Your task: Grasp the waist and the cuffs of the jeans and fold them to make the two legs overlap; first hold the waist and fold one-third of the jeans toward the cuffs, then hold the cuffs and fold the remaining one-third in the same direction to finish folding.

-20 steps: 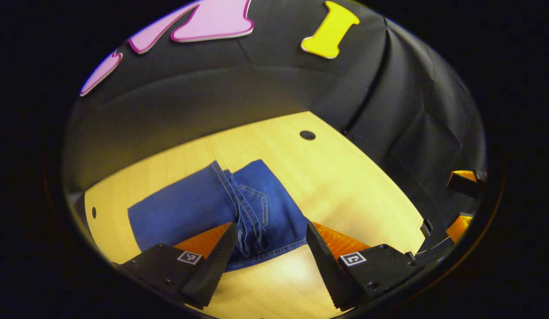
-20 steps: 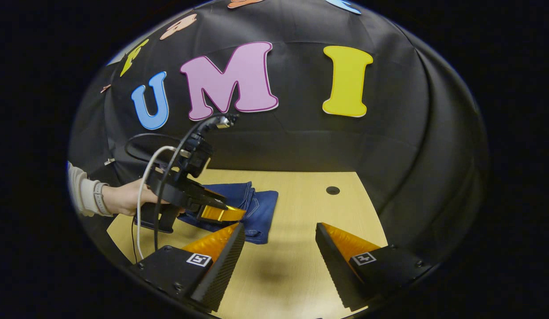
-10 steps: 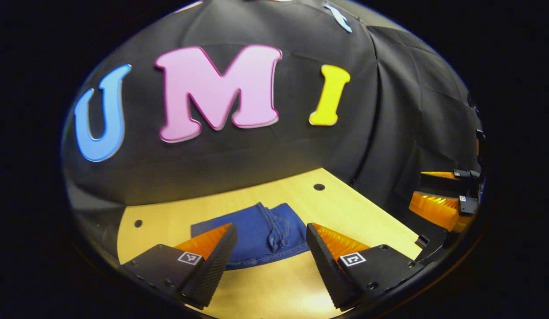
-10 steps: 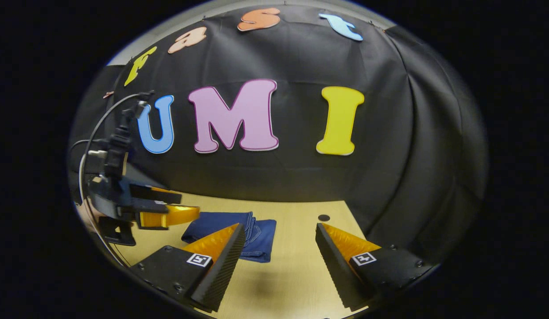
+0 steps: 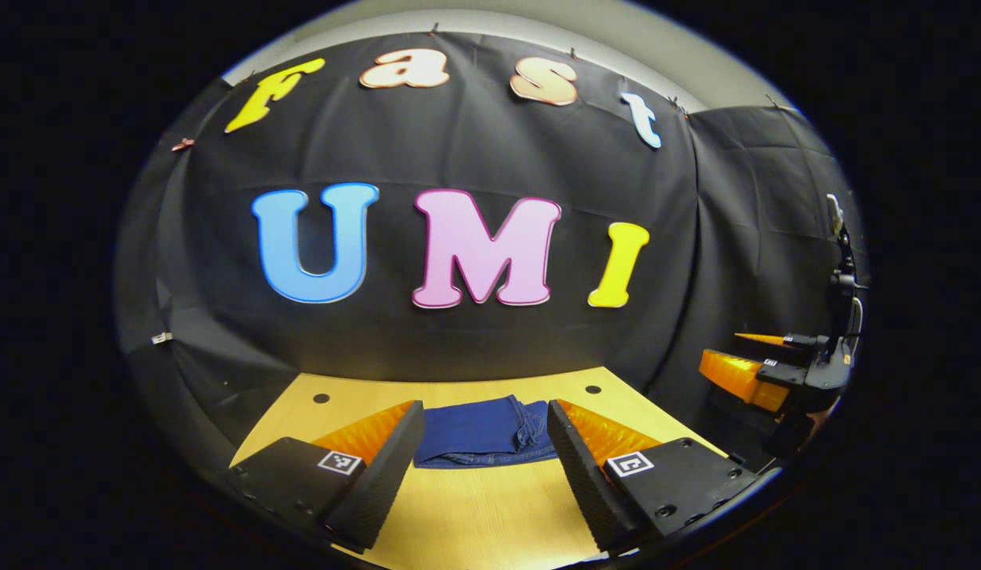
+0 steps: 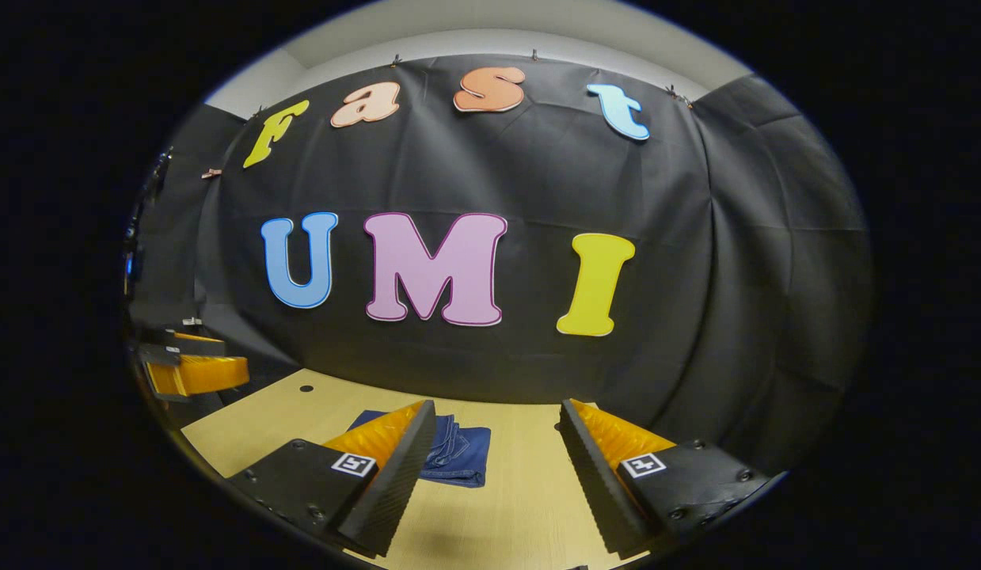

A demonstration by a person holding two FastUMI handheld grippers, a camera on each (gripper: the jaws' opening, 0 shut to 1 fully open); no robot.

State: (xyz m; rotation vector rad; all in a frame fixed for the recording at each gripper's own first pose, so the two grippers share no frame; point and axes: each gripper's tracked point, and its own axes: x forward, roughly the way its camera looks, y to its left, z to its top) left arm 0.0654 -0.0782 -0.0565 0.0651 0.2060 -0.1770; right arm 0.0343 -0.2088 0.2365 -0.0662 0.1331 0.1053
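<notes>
In the left gripper view, we see our left gripper (image 5: 482, 467) raised above the pale wooden table (image 5: 490, 522), its two fingers spread wide with nothing between them. Past that gap lies the blue denim jeans (image 5: 482, 431), a compact folded bundle near the table's far edge, its stitched seams bunched toward the right side. At that view's right rim our right gripper (image 5: 755, 372) hangs well apart from the cloth. In the right gripper view, that gripper (image 6: 498, 467) likewise stands wide open and empty over bare wood, the jeans (image 6: 462, 459) lying beyond its left finger. We judge the folding done. The bundle's top layer looks loosely stacked, so a low pass by either gripper could snag it and spoil the fold.
</notes>
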